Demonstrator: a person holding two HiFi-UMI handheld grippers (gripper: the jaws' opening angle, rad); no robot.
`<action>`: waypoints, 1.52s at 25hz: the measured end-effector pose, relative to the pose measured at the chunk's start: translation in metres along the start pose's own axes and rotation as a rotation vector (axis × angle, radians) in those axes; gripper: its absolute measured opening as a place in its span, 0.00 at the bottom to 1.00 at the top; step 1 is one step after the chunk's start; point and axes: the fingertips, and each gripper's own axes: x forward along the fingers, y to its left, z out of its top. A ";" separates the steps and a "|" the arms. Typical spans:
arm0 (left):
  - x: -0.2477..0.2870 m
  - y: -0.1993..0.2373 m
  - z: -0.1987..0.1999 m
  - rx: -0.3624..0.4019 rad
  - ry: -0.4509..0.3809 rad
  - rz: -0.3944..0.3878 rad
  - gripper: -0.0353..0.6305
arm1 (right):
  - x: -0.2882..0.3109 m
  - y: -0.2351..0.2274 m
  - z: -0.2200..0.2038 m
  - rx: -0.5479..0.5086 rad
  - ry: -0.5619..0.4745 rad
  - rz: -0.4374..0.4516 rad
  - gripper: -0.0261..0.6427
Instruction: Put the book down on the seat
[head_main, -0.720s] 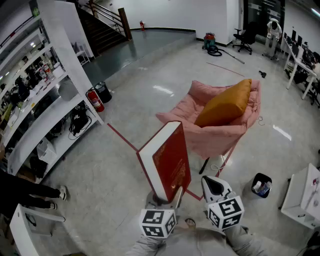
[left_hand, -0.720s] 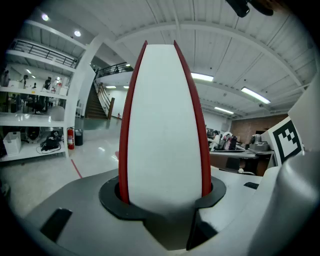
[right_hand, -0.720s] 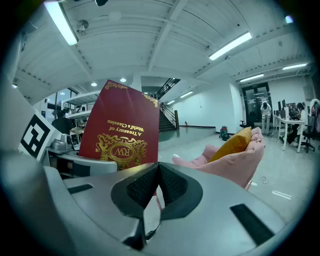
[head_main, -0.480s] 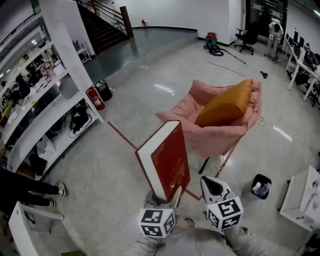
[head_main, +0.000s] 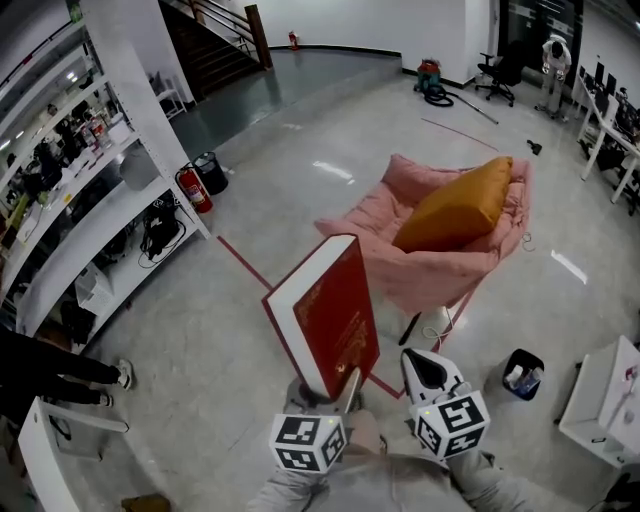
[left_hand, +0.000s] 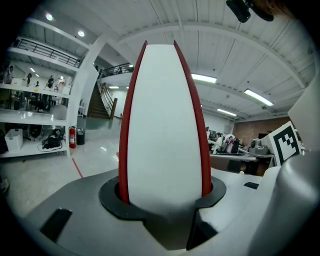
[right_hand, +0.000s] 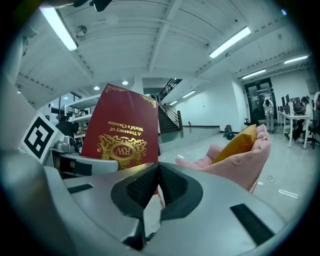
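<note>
A thick red hardback book (head_main: 335, 315) with gilt lettering stands upright, spine edge down, in my left gripper (head_main: 330, 385). In the left gripper view the jaws press on both red covers of the book (left_hand: 164, 125), with its white page edge facing the camera. My right gripper (head_main: 425, 370) hangs beside it, shut with nothing between its pads. From the right gripper (right_hand: 159, 172) I see the book's cover (right_hand: 122, 132) to the left. The pink fabric chair (head_main: 440, 265) with an orange cushion (head_main: 460, 205) on its seat stands on the floor ahead, apart from the book.
White shelving runs along the left, with a red fire extinguisher (head_main: 193, 193) at its foot. A red tape line (head_main: 245, 265) crosses the floor. A small black bin (head_main: 522, 372) and a white table (head_main: 600, 395) are at right. A person's legs (head_main: 60, 375) show at far left.
The book and left gripper have shifted slightly left, and the book leans a bit more. The chair sits a little lower in the view. The right gripper has barely moved.
</note>
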 end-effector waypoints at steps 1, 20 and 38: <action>0.001 0.002 0.001 -0.006 0.001 0.005 0.42 | 0.002 -0.002 0.001 0.000 0.004 -0.004 0.05; 0.119 0.094 0.051 -0.030 0.035 0.009 0.42 | 0.123 -0.057 0.018 0.027 0.064 -0.051 0.05; 0.267 0.187 0.126 0.041 0.130 -0.139 0.42 | 0.300 -0.114 0.082 0.047 0.077 -0.137 0.05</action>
